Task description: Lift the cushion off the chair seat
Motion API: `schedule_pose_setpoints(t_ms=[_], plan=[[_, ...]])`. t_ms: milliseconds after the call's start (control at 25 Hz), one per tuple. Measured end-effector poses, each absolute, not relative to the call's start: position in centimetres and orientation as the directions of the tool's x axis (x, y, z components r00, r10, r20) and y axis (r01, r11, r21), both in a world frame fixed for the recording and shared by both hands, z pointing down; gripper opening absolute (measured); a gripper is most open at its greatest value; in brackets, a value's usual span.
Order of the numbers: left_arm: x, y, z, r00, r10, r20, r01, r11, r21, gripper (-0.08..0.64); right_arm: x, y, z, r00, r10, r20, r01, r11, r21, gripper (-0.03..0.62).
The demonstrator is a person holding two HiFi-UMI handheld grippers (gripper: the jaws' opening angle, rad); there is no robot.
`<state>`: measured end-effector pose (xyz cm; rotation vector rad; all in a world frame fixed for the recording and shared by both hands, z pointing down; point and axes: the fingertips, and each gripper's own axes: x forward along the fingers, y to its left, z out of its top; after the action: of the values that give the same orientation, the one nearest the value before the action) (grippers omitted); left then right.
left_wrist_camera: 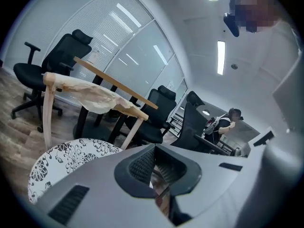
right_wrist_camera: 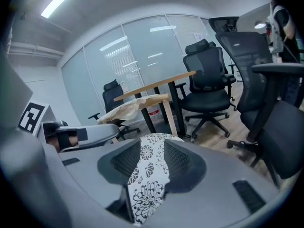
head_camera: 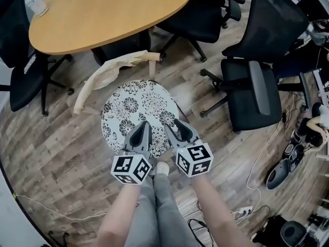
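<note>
Head view: round white cushion with black flower print [head_camera: 134,109] lying on the pale wooden chair [head_camera: 152,57], left claw [head_camera: 141,133] and right claw [head_camera: 181,131] over its near edge (approach, seemingly).

Left gripper view: closed, empty.

Right gripper view: spread open, cushion showing between.

Next, probably: pinch rim, raise.

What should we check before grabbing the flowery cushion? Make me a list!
1. The cushion lies flat on the chair: ok.
2. Nothing lies on top of the cushion: ok.
3. The right gripper has its jaws apart, with the cushion showing in the gap: ok.
4. The left gripper has its jaws apart: not ok. They look together, with nothing between.
5. Both grippers are at the cushion's near edge: ok.
6. Either gripper already touches the cushion: cannot tell.
</note>
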<state>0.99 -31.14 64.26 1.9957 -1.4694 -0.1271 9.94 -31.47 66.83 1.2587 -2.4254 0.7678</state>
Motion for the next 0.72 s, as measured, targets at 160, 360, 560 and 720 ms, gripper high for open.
schedule_pose_setpoints(t_ms=[160,360,560,720], plan=[[1.7,-31.8,66.8,0.387,-0.869,0.307,-0.817,-0.169,0.552,0.003,11.2,-32.7,71.5,-0.543,-0.635,0.55,-0.838,0.444,-0.315,0.173],[3.0,-32.5,69.6,0.42,-0.845,0.331,-0.811,-0.187,0.554,0.003,13.2,-34.1,77.2,-0.491,-0.582,0.648,-0.865,0.416,-0.281,0.206],[3.5,-33.2,71.9,0.436,-0.828,0.352,-0.807,-0.187,0.56,0.003,14.4,-35.7,82.2,-0.466,-0.527,0.711,-0.875,0.394,-0.281,0.207],[3.9,-33.7,73.5,0.448,-0.819,0.359,-0.802,-0.191,0.567,0.003,14.7,-36.4,85.7,-0.458,-0.472,0.753,-0.877,0.381,-0.294,0.207]])
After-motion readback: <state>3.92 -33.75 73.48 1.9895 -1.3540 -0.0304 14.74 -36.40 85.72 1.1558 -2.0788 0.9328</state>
